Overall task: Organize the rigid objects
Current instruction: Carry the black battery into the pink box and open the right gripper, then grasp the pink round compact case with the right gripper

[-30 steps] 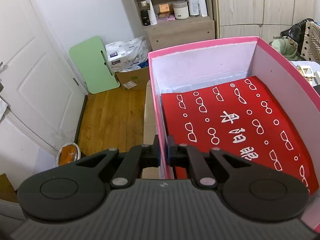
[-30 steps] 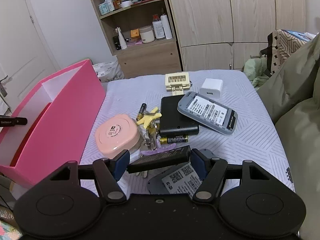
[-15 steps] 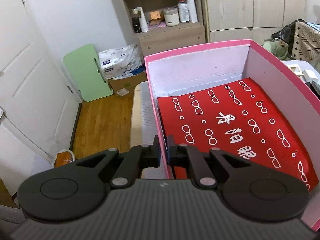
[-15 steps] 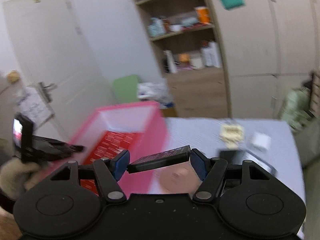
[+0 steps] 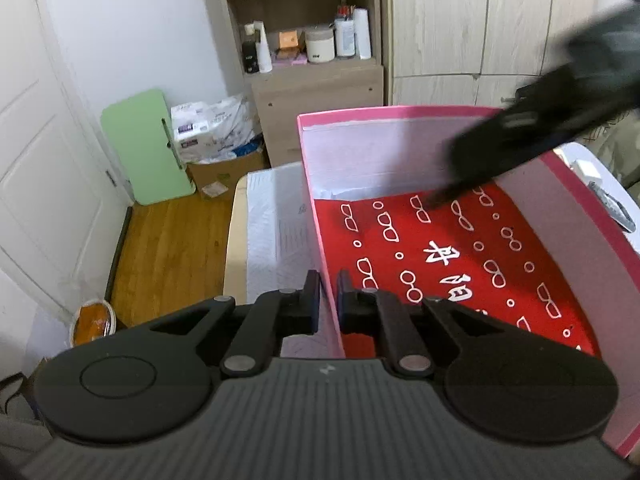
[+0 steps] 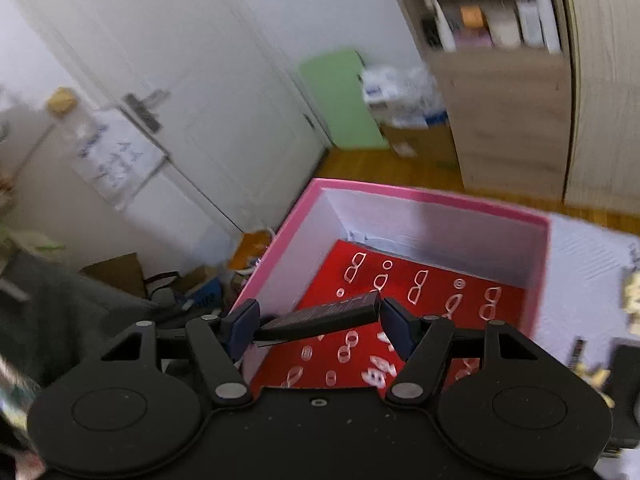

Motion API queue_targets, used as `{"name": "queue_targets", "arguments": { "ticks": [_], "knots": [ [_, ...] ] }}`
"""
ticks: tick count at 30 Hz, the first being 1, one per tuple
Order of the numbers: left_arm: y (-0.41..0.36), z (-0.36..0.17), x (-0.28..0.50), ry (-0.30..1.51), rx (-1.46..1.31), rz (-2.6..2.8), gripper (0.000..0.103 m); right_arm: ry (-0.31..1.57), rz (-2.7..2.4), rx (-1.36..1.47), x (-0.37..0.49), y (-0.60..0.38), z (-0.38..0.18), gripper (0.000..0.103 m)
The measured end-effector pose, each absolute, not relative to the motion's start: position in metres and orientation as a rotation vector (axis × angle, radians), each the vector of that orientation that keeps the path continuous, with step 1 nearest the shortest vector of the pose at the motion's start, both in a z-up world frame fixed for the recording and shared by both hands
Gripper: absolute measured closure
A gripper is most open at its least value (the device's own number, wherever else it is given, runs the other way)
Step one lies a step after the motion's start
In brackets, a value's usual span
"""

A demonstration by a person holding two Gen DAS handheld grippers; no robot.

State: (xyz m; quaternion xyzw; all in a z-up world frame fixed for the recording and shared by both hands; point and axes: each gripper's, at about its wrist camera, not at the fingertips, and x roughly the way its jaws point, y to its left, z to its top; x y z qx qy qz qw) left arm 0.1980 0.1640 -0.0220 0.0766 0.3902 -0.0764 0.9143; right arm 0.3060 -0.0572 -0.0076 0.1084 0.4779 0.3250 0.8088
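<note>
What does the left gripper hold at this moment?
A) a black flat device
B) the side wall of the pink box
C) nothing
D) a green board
B: in the left wrist view the left gripper has one finger on each side of the pink cardboard box's side wall, pinching it.

White panelled door (image 5: 44,160), white wall (image 5: 132,28), wooden floor (image 5: 168,256), open wooden shelf unit (image 5: 304,32), pale wardrobe doors (image 5: 460,28)

Green board (image 5: 146,144) against wall; orange bowl (image 5: 93,317), possibly, on floor.
</note>
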Motion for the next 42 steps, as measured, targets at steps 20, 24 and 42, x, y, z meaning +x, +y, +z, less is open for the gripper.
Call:
{"name": "queue_targets", "arguments": {
  "ticks": [20, 24, 42],
  "knots": [
    [0.164, -0.027, 0.197, 0.826, 0.083, -0.112, 0.097, 1.133, 0.597, 0.105, 0.335, -0.020, -0.061, 0.030],
    [0.161, -0.025, 0.197, 0.846, 0.086, -0.106, 0.097, 1.017, 0.674, 0.114, 0.307, -0.047, -0.017, 0.029],
    [0.155, -0.029, 0.196, 0.875, 0.084, -0.046, 0.098, 0.805, 0.565, 0.058, 0.216, -0.195, -0.026, 0.028]
  ]
}}
